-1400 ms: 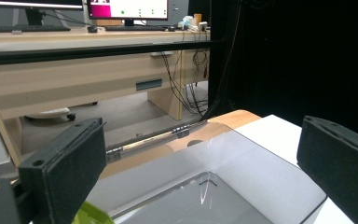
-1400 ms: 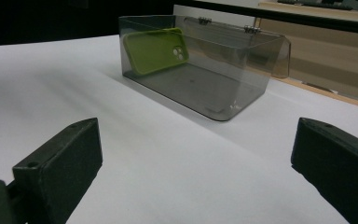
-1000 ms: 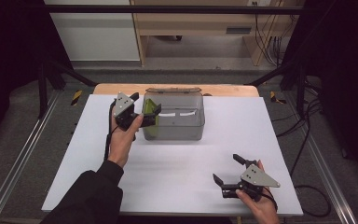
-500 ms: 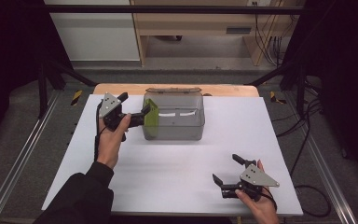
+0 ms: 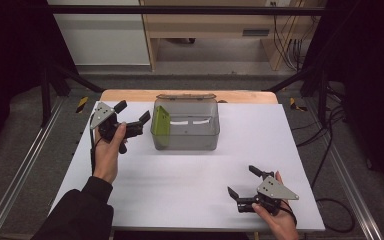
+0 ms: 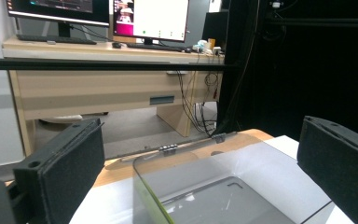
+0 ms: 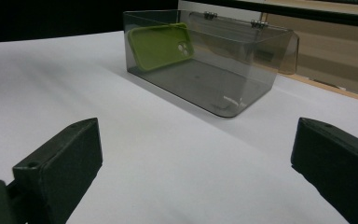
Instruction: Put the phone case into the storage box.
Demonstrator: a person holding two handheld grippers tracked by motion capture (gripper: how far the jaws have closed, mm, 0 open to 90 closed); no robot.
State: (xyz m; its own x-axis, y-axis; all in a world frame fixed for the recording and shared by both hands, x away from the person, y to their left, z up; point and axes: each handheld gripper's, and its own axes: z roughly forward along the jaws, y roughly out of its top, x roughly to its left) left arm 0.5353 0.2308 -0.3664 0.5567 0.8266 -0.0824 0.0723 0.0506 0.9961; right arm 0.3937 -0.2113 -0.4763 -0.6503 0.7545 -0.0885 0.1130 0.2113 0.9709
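Note:
A clear smoky plastic box (image 5: pixel 186 125) (image 6: pixel 223 186) (image 7: pixel 209 65) with its hinged lid folded back stands at the table's far middle. A green phone case (image 5: pixel 161 127) (image 7: pixel 161 45) leans upright against the box's left inner wall. My left gripper (image 5: pixel 132 116) is held above the table just left of the box, open and empty, its jaws pointing toward the box. My right gripper (image 5: pixel 241 181) rests low near the front right of the table, open and empty, well apart from the box.
The white table top (image 5: pixel 180 185) spreads between the grippers and the box. A wooden strip (image 5: pixel 130 95) edges the far side. Beyond it stands a wooden desk (image 6: pixel 98 93) with monitors. Metal rails (image 5: pixel 25 165) run along both sides.
My left gripper has let go of the green phone case, which now leans inside the box, and has drawn back to the left. The right gripper has stayed still.

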